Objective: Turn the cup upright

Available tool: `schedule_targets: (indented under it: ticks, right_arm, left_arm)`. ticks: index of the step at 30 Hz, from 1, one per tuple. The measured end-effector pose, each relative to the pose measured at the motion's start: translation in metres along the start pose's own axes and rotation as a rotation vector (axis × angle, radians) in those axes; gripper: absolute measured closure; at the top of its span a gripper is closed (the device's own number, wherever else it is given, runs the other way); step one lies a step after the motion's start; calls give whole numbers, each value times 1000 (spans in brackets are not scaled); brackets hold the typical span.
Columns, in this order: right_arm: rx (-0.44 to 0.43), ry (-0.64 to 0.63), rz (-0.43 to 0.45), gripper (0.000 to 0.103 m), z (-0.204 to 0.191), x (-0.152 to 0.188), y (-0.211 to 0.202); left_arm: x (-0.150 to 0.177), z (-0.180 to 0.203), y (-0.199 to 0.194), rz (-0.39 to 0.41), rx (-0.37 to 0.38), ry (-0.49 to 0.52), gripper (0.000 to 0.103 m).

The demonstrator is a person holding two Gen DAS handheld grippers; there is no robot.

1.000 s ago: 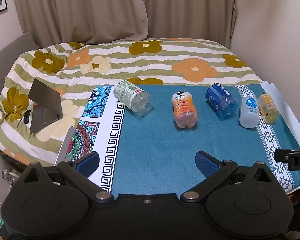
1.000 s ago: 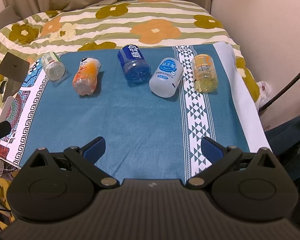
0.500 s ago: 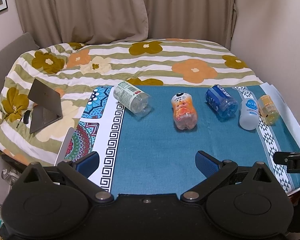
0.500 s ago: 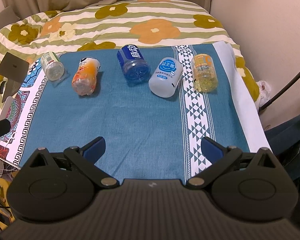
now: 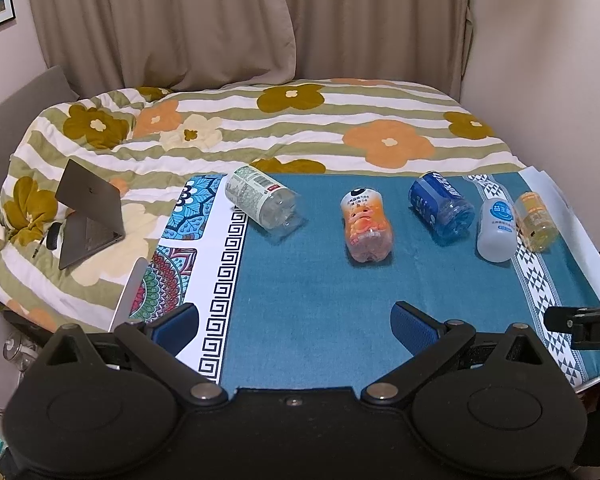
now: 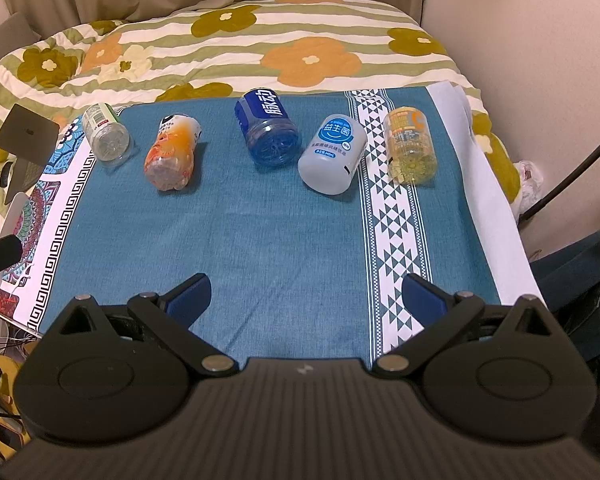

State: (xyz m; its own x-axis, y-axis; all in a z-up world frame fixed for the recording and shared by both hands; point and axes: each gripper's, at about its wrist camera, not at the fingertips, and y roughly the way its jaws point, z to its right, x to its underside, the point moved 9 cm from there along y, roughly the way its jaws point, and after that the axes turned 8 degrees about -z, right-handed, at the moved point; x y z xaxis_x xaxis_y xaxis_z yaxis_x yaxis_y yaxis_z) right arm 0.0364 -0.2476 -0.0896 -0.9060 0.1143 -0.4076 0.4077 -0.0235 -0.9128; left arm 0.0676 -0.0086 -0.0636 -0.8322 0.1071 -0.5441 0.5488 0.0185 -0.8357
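Note:
Several cut-bottle cups lie on their sides in a row on the blue cloth: a clear green-labelled cup, an orange cup, a blue cup, a white cup and a yellow cup. My left gripper is open and empty over the cloth's near left part. My right gripper is open and empty over the near middle. Both are well short of the cups.
The cloth lies on a bed with a flowered quilt. A half-open laptop stands on the quilt at the left. Curtains and a wall are behind. A black cable runs at the right of the bed.
The left wrist view has pulled back and up slightly, so the cups sit a little farther away. The cups have not moved. Both grippers stay open.

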Motion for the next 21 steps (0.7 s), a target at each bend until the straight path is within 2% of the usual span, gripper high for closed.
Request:
schedule_targets:
  ticks: [21]
  right_arm:
    - [-4, -2, 0, 0, 0, 1, -1]
  left_arm:
    - [2, 1, -3, 2, 1, -4, 0]
